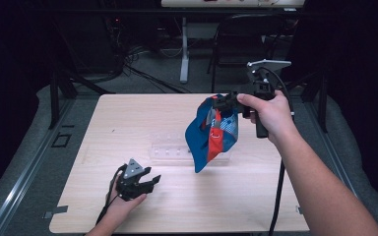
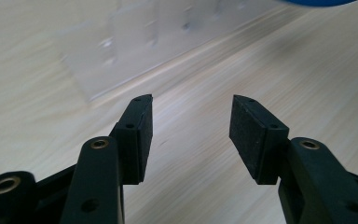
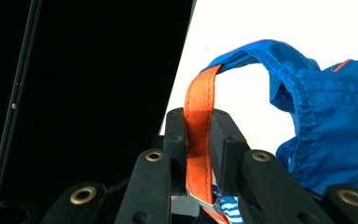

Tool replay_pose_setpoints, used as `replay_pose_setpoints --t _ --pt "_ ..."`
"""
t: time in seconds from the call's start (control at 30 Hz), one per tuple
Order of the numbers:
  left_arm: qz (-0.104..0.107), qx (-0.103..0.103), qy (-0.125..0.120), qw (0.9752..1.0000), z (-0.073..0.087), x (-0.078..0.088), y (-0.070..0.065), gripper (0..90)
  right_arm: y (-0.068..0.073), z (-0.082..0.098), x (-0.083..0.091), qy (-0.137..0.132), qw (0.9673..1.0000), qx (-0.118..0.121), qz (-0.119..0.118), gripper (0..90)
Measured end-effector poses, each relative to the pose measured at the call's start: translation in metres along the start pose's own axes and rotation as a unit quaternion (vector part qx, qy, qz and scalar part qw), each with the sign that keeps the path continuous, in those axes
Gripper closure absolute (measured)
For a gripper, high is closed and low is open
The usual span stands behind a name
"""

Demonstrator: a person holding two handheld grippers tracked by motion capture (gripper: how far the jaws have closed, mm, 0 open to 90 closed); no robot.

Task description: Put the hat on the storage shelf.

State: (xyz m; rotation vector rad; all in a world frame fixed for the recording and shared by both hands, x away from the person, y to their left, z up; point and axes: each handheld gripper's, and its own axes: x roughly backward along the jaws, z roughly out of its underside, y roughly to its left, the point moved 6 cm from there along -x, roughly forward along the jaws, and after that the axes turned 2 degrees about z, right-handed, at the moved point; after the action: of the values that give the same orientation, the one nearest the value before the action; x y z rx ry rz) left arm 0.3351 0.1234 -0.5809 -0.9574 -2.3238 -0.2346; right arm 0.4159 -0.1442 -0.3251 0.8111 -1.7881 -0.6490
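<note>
A pale wooden table spread under the high view, with a clear plastic rack lying near its middle. Above the rack's right end hung a blue cloth bag, lifted off the table and dangling by its orange strap. The right gripper had its jaws clamped tight on that strap, holding the bag up in the air. The left gripper sat low near the table's front edge, jaws spread apart with nothing between them, pointing toward the rack
</note>
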Motion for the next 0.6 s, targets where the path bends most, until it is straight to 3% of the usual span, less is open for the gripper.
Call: replay_pose_setpoints --t 0.17,0.47,0.6 --pt "0.02 -0.038 -0.006 0.9991 -0.018 -0.014 -0.031 50.2 -0.001 -0.003 -0.003 -0.003 1.0 0.001 0.001 78.4" --pt "0.053 -0.057 -0.026 0.9966 -0.041 -0.031 -0.074 52.1 -0.001 -0.003 -0.004 -0.004 1.0 0.0 0.0 78.4" --pt "0.048 -0.074 -0.035 0.9955 -0.049 -0.036 -0.088 52.0 -0.001 -0.001 -0.005 0.0 1.0 0.002 0.0 78.4"
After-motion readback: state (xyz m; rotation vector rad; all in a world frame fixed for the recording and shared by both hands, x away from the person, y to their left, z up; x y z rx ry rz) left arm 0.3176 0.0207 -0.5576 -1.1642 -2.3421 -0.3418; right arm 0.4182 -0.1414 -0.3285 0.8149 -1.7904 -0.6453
